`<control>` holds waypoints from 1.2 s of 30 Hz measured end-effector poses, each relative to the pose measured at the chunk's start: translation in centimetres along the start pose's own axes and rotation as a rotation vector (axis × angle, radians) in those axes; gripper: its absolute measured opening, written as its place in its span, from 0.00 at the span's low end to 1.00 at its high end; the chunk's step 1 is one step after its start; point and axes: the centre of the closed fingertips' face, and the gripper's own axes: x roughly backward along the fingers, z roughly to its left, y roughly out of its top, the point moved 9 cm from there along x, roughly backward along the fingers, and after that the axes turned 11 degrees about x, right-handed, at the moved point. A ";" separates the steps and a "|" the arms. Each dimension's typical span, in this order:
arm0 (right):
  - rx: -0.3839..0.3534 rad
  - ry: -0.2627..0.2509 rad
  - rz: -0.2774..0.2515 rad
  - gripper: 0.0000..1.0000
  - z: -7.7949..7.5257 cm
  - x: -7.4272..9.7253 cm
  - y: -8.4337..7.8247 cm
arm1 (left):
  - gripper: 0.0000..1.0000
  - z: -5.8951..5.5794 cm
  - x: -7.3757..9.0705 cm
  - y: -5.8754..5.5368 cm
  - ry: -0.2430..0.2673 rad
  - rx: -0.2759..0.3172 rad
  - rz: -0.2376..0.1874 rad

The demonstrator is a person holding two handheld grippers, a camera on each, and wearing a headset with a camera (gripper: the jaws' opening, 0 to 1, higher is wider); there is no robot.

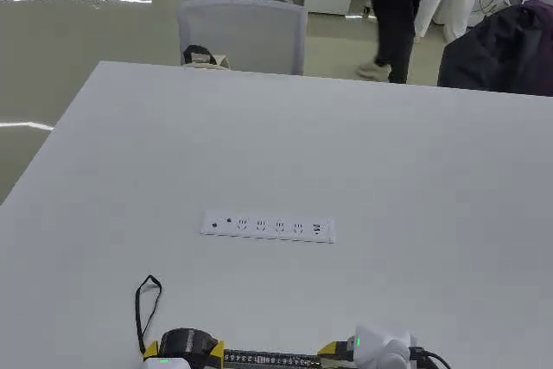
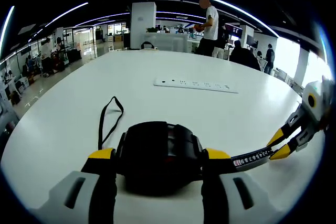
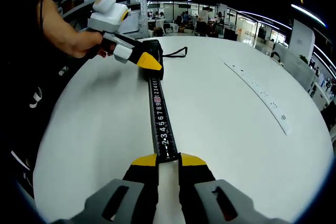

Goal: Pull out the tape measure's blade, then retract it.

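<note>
grips the black tape measure case (image 2: pixel 157 142) across its width in the left gripper (image 2: pixel 159 156), one yellow tip pressed to each flank. pinches the free end of the blade (image 3: pixel 159 114) in the right gripper (image 3: pixel 168 160), jaws narrowed down tight onto it. has the blade drawn out in a straight run between the two grippers, along the near edge of the white table (image 1: pixel 389 153), dark face with pale numerals turned up. holds the case low at that near edge, toward the left end of the run in the head view; cannot tell whether it touches the tabletop. trails a black wrist strap (image 2: pixel 107 114) from the case, lying in a loose loop on the table toward the far edge. shows a bare hand (image 3: pixel 79 40) wrapped around the left gripper's handle in the right gripper view. finds a white power strip (image 1: pixel 268 227) lying flat near the middle of the table, well apart from the tape and roughly parallel to the blade. beyond the far edge, meets a pale chair (image 1: pixel 246 36) drawn up close to the table and a standing person (image 1: pixel 397 15) in dark clothes on the floor behind.
</note>
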 end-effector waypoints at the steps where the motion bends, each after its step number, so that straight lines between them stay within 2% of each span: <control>1: -0.002 0.001 -0.004 0.12 -0.1 -0.2 0.1 | 0.62 0.0 0.0 0.0 -0.001 0.001 0.002; 13: 0.008 0.008 -0.026 0.12 -0.2 -2.3 1.7 | 0.62 0.9 -0.8 -0.3 -0.027 0.022 0.015; 26: 0.014 0.016 -0.053 0.12 -0.5 -4.6 3.7 | 0.61 1.0 -0.9 -0.4 -0.050 0.036 0.026; 36: 0.017 0.031 -0.073 0.12 -0.3 -6.0 5.3 | 0.60 1.1 -1.0 -0.5 -0.049 0.043 0.029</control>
